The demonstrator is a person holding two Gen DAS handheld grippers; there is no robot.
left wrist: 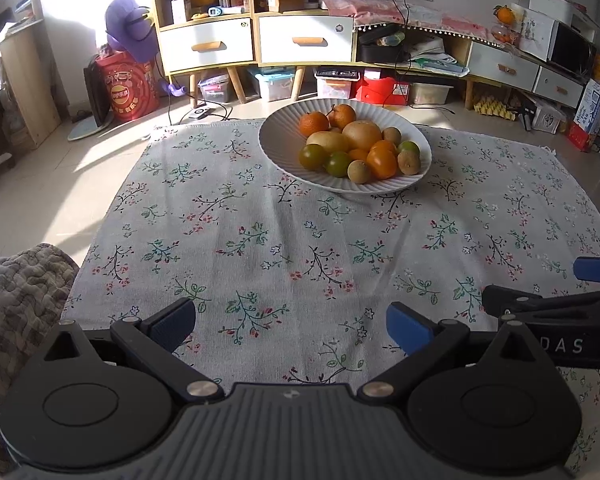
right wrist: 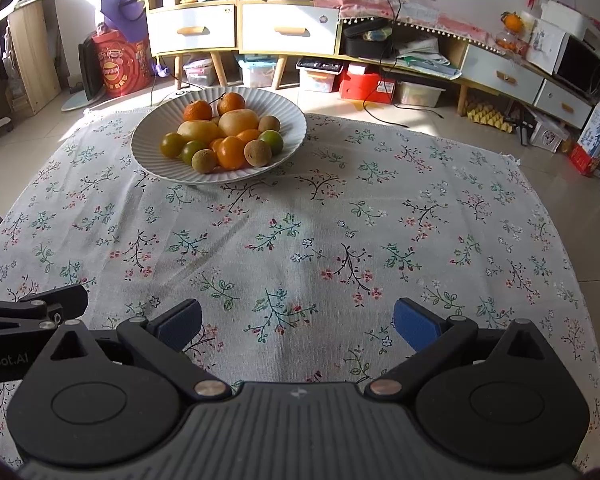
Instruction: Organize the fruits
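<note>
A white ribbed bowl point(left wrist: 276, 148) point(right wrist: 152, 160) stands at the far side of the flowered tablecloth point(left wrist: 260, 248) point(right wrist: 320, 240). It holds several fruits: orange tangerines point(left wrist: 314, 123) point(right wrist: 198, 111), yellow pears point(left wrist: 362, 134) point(right wrist: 238, 121), brown kiwis point(left wrist: 360, 171) point(right wrist: 258, 153) and green-orange citrus point(left wrist: 312, 157) point(right wrist: 173, 145). My left gripper point(left wrist: 292, 326) is open and empty, low over the near edge of the cloth. My right gripper point(right wrist: 298, 326) is open and empty too, beside the left one. Each gripper's side shows at the edge of the other's view.
A quilted cushion point(left wrist: 16, 300) lies at the near left of the table. Beyond the table are white-drawered shelves point(left wrist: 256, 40), storage boxes on the floor point(left wrist: 276, 84), a red bag point(left wrist: 128, 84) and cables point(left wrist: 204, 114).
</note>
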